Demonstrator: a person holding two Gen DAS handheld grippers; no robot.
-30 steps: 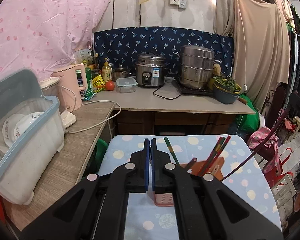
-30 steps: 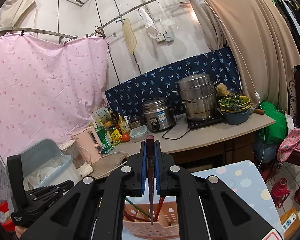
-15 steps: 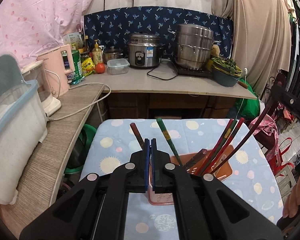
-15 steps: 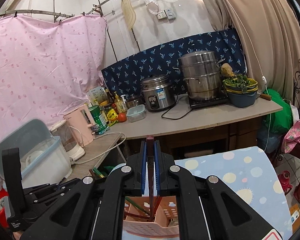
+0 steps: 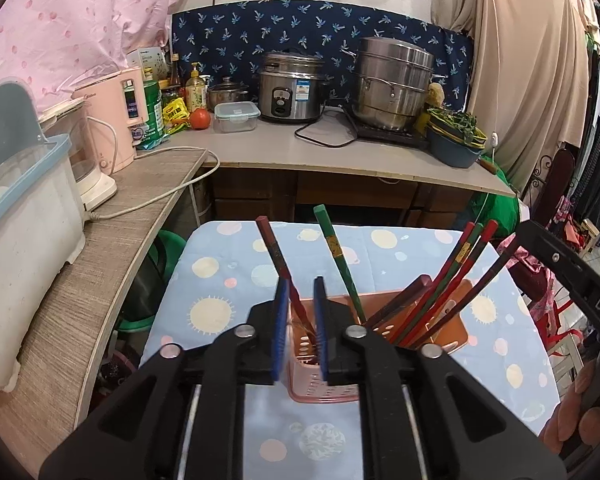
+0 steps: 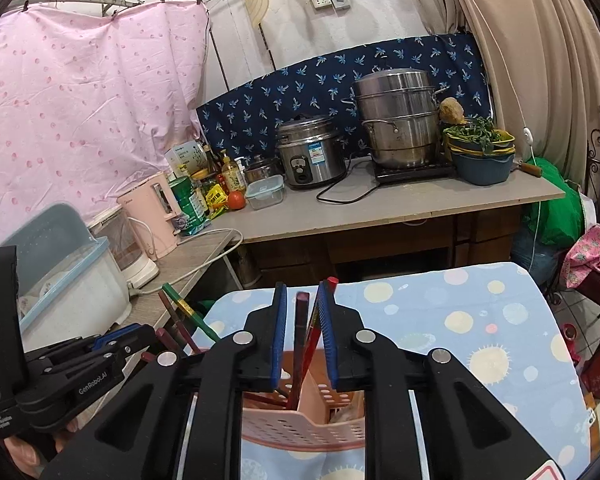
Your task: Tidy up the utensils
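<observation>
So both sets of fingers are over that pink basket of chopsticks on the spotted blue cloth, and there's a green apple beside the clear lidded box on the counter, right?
Nearly. The thing beside the clear lidded box is a red tomato, not a green apple; the left wrist view shows it plainly. The rest holds: both sets of fingers are over the pink basket of chopsticks on the spotted blue cloth.

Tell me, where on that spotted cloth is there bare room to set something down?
Free: the cloth right of the basket, out to its edge, and the strip behind the basket toward the counter. Crowded: the basket, full of chopsticks, with both grippers close over it.
</observation>
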